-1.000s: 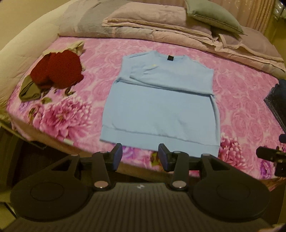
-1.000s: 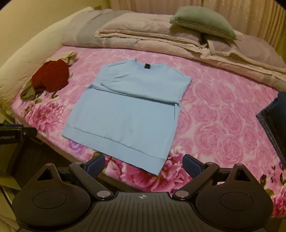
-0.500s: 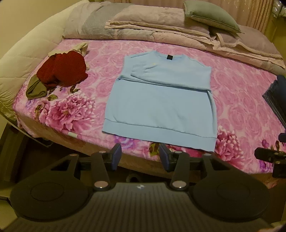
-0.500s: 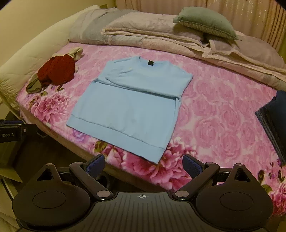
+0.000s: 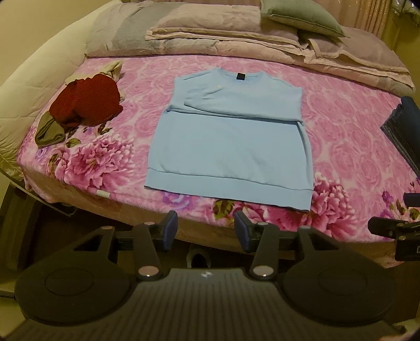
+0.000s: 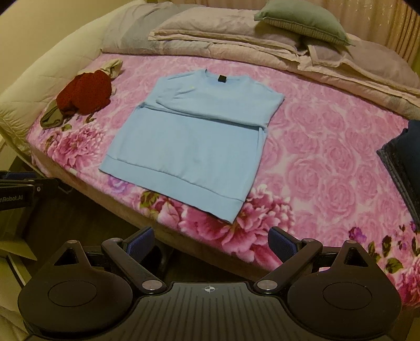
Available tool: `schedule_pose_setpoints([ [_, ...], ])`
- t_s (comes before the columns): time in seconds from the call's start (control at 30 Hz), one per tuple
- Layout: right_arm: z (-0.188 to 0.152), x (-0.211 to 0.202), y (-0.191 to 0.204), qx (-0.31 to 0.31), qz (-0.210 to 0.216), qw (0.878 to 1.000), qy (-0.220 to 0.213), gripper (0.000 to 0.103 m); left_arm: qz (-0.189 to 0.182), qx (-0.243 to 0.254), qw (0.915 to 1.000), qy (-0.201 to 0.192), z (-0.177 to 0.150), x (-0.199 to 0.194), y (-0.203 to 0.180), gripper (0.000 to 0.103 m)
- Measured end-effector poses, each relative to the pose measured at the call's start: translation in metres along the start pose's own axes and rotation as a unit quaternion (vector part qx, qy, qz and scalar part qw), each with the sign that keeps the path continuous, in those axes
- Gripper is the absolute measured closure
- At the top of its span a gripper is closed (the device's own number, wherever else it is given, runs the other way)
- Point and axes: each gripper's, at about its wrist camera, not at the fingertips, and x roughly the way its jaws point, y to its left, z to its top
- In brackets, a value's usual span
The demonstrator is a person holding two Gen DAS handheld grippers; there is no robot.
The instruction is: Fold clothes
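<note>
Retreating from the blue sweatshirt (image 5: 231, 147), both tongs gape empty.

Both cameras are sitting off the near edge of the bed (image 5: 78, 188), looking forward and slightly down across it toward the pillows (image 6: 302, 18) at the far side. The left wrist view is facing the blue sweatshirt (image 5: 231, 147) almost squarely. The right wrist view is standing further right, seeing the sweatshirt (image 6: 191, 141) left of centre and at a slant. Neither is close to the fabric. Both are sharing the sweatshirt, the red clothes (image 5: 84, 105) at the left and the dark pile (image 6: 404, 160) at the right edge.
</note>
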Motion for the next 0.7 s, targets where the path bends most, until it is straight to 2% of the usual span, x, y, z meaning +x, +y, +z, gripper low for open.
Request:
schedule_pose_setpoints([
  [0.33, 0.011, 0.006, 0.006, 0.003, -0.004, 1.000, 0.000, 0.007, -0.006, 0.006, 1.0000, -0.001, 0.008, 0.005, 0.006, 0.059],
  [0.7, 0.037, 0.028, 0.014, 0.016, -0.013, 1.000, 0.013, 0.007, -0.027, 0.012, 0.9995, 0.013, 0.036, 0.039, 0.024, 0.059],
])
